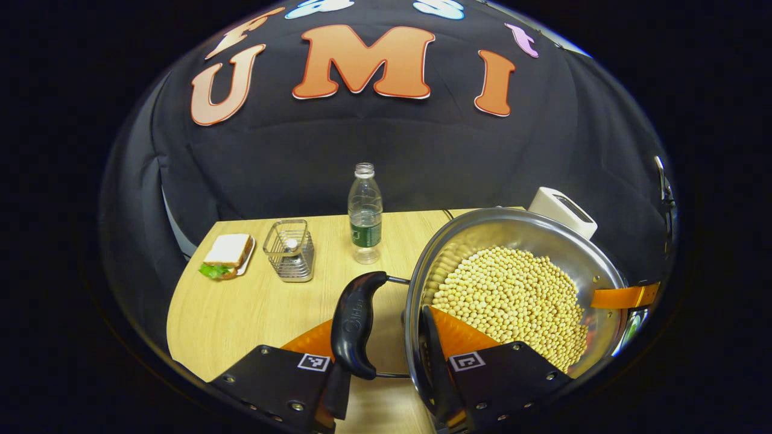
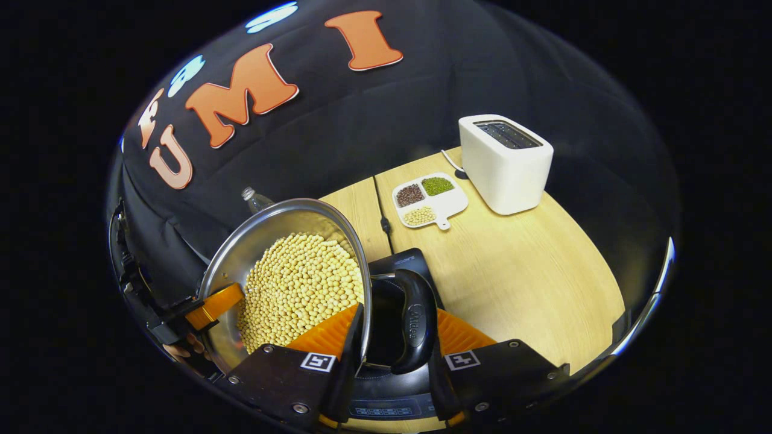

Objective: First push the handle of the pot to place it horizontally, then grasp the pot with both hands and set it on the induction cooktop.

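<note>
Left gripper view: the left gripper [image 1: 386,361] straddles the pot's [image 1: 518,241] near handle [image 1: 356,325] and rim, fingers apart; actual contact is hard to judge. The pot, full of pale beans [image 1: 512,295], appears lifted. Right gripper view: the right gripper [image 2: 386,361] brackets the opposite handle [image 2: 416,328], fingers apart, above the induction cooktop [image 2: 392,386], mostly hidden. Handle lettering is blurred.

A shiny steel pot [image 1: 518,283] filled with pale soybeans [image 1: 512,298] sits tilted, its black side handle [image 1: 357,325] at nine o'clock. In the right gripper view, the black induction cooktop [image 2: 392,386] lies underneath at six o'clock.
</note>
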Available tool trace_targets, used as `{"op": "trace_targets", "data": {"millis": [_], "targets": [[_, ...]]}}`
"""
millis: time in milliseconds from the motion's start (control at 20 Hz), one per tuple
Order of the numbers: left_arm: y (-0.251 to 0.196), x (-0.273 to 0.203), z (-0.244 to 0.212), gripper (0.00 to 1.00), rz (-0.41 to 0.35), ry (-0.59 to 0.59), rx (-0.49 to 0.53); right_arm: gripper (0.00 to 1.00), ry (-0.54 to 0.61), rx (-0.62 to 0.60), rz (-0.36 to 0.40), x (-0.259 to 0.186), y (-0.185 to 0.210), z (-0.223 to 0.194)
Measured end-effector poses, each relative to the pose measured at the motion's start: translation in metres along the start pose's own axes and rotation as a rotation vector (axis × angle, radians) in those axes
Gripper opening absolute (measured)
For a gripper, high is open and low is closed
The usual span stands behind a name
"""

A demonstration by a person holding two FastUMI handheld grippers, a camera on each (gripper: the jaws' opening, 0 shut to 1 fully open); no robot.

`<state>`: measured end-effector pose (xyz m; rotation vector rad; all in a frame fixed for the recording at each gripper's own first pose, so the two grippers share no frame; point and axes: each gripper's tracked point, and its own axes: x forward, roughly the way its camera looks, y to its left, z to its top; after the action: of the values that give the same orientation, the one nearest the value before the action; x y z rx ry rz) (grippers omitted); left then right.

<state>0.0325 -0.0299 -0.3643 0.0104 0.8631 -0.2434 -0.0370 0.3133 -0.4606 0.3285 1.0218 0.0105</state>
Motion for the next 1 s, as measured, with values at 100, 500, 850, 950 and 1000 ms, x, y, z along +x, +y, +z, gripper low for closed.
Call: {"op": "trace_targets", "data": {"millis": [100, 500, 850, 950, 1000], "targets": [[0.001, -0.002, 0.003, 0.57, 0.001, 0.004, -0.001, 0.51, 0.004, 0.002, -0.009, -0.003, -0.001, 0.002], [0.001, -0.002, 0.000, 0.57, 0.023, 0.033, -0.023, 0.52, 0.036, 0.004, -0.022, -0.002, -0.004, 0.007], [-0.001, -0.005, 0.003, 0.57, 0.061, 0.089, -0.027, 0.51, 0.097, 0.002, -0.015, -0.004, -0.005, 0.011], [-0.002, -0.007, 0.004, 0.60, 0.072, 0.102, -0.031, 0.51, 0.105, -0.004, -0.011, -0.003, -0.006, 0.013], [-0.003, -0.006, 0.002, 0.53, 0.078, 0.108, -0.031, 0.52, 0.112, -0.004, -0.010, -0.003, -0.006, 0.014]]}}
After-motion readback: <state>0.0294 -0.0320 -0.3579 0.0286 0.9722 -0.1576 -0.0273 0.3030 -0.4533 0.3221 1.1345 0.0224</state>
